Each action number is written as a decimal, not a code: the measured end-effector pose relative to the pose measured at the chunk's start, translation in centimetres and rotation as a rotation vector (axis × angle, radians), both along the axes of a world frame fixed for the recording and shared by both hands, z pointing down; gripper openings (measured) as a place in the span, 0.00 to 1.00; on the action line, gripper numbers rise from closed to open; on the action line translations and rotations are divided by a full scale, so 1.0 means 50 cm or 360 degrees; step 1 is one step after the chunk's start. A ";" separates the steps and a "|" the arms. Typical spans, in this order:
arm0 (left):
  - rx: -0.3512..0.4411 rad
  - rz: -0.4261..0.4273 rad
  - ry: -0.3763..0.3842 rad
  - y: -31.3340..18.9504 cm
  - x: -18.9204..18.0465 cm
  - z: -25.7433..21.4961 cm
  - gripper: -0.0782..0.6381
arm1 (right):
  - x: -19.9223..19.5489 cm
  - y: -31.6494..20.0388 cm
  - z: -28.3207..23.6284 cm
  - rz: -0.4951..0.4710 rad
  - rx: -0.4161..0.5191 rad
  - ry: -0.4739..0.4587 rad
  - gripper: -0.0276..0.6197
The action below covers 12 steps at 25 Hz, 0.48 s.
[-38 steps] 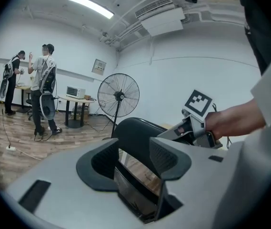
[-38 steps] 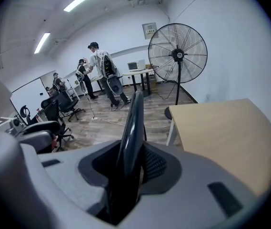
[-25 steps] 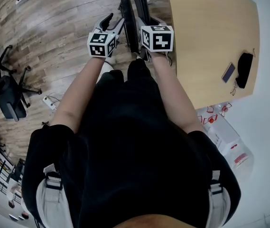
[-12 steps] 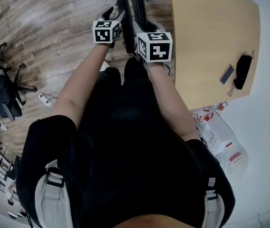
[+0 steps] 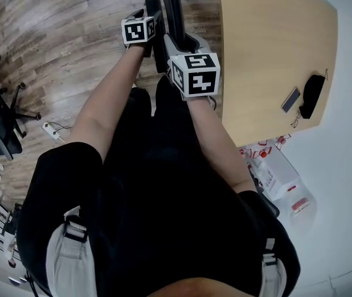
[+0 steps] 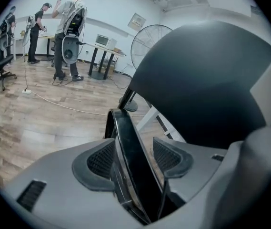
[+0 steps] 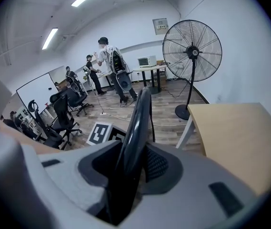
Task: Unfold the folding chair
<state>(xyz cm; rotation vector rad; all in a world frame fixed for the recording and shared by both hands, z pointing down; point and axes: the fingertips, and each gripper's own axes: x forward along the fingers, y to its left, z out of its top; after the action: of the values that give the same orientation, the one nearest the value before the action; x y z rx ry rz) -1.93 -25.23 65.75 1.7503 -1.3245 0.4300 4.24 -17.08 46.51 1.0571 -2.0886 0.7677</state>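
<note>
The folding chair stands upright on the wood floor beside the table. The right gripper clamps 1 black edge. The left gripper has just been opening its jaws, with another edge loose between them.

My left gripper straddles the black edge of the folding chair, and the jaws have just been opening. The left pad sits just beside that edge, while the right pad stands clear of it. Beyond the chair is a pedestal fan. Far to the chair's left, people stand on the wood floor. To its right is a dark rounded bulk that I cannot identify.
</note>
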 end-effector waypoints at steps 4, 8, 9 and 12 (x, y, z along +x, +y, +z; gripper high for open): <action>-0.0112 -0.0035 0.0023 -0.005 0.009 0.034 0.46 | -0.002 0.000 0.002 -0.0014 0.0001 -0.0003 0.23; -0.0130 -0.0052 0.0016 -0.012 0.016 0.062 0.48 | 0.009 0.001 0.002 -0.0018 0.0008 0.0006 0.23; -0.0125 -0.0053 0.0022 -0.015 0.020 0.062 0.48 | 0.012 0.000 0.002 -0.0016 0.0009 0.0009 0.23; -0.0127 -0.0059 0.0059 -0.020 0.034 0.049 0.48 | 0.023 -0.003 0.002 -0.0008 0.0015 0.0015 0.23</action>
<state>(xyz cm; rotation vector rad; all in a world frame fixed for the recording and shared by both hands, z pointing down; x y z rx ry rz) -0.23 -26.25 68.22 1.6581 -1.2940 0.4219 5.38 -17.25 46.62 1.0579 -2.0879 0.7495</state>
